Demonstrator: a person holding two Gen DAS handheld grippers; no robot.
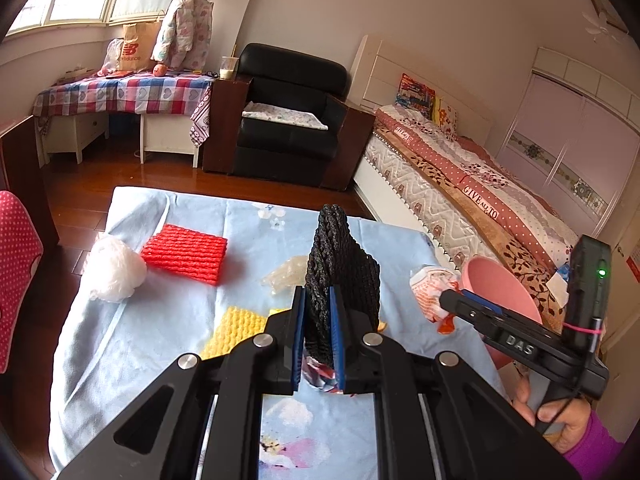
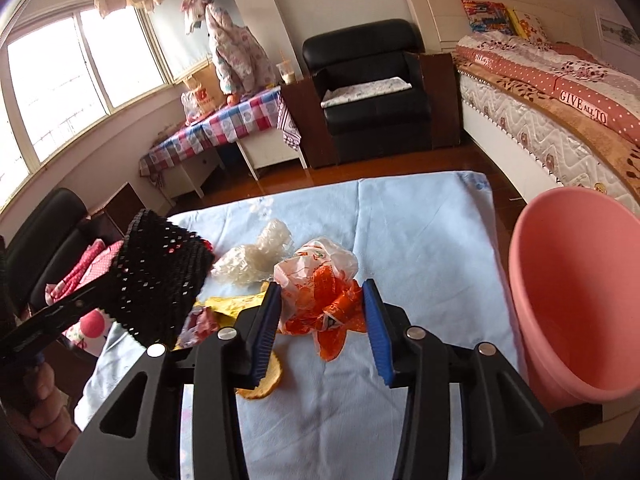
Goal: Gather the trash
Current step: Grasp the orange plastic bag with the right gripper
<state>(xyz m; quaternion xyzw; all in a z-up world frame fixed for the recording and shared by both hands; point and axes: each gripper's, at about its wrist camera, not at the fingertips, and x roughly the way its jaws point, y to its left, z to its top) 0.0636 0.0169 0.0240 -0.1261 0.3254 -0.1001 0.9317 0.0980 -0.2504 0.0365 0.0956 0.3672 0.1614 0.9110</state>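
Note:
My left gripper (image 1: 318, 320) is shut on a black foam net (image 1: 340, 264) and holds it above the blue-clothed table (image 1: 168, 320); the net also shows in the right wrist view (image 2: 160, 276). My right gripper (image 2: 322, 316) is open, its jaws on either side of a crumpled orange-and-white plastic bag (image 2: 320, 292), which also shows in the left wrist view (image 1: 430, 288). A pink bin (image 2: 576, 296) stands at the table's right edge. Other trash lies on the cloth: a red foam net (image 1: 186, 252), a white plastic ball (image 1: 116, 268), a clear wrapper (image 2: 256, 256), a yellow foam net (image 1: 236, 328).
A piece of orange peel (image 2: 266, 380) lies under my right gripper's left finger. A bed (image 1: 480, 184) runs along the right. A black armchair (image 1: 292, 116) and a checked-cloth desk (image 1: 128, 92) stand beyond the table. A red dotted chair (image 1: 16, 264) is at left.

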